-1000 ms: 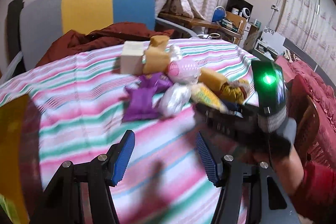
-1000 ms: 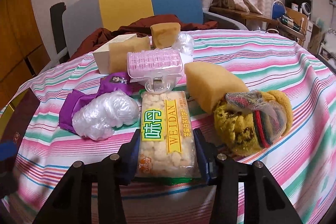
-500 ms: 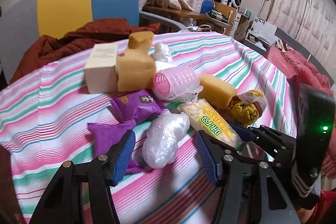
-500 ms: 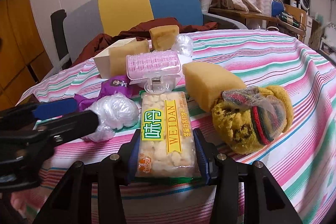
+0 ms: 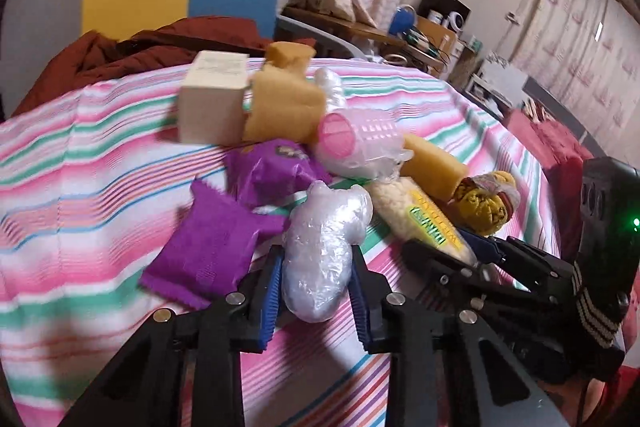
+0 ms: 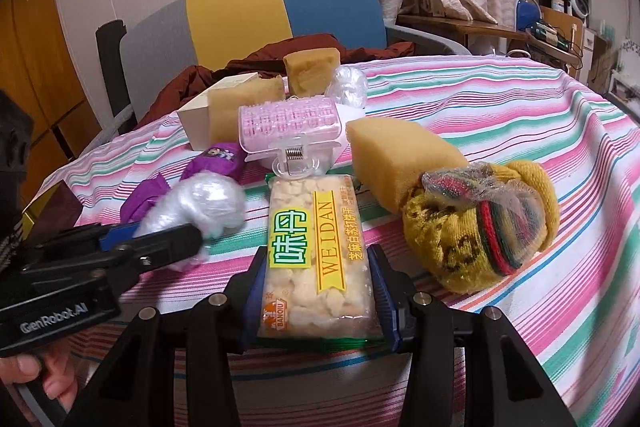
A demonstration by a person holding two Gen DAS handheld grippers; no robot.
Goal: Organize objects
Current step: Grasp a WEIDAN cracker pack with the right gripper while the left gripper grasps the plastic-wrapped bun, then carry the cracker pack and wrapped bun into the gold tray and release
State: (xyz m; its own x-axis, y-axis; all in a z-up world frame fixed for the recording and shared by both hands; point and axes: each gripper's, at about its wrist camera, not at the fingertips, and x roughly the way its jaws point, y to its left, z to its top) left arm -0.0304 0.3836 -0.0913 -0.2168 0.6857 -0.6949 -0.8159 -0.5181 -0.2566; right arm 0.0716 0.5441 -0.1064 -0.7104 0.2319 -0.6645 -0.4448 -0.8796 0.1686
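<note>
Crinkled clear plastic bundle [image 5: 324, 251] clamped lengthwise in left gripper [image 5: 316, 301], jaws just closed; cracker packet [image 6: 316, 259] likewise gripped in right gripper [image 6: 318, 291], near table's front edge.

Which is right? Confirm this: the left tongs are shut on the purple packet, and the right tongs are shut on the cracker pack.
Wrong about the left tongs: the left wrist view shows them shut on the clear plastic bundle, not the purple packet. The right tongs do grip the cracker pack.

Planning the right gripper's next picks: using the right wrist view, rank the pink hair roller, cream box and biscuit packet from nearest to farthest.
1. biscuit packet, clamped in the right gripper.
2. pink hair roller, just behind the packet.
3. cream box, back left, beside a sponge.
</note>
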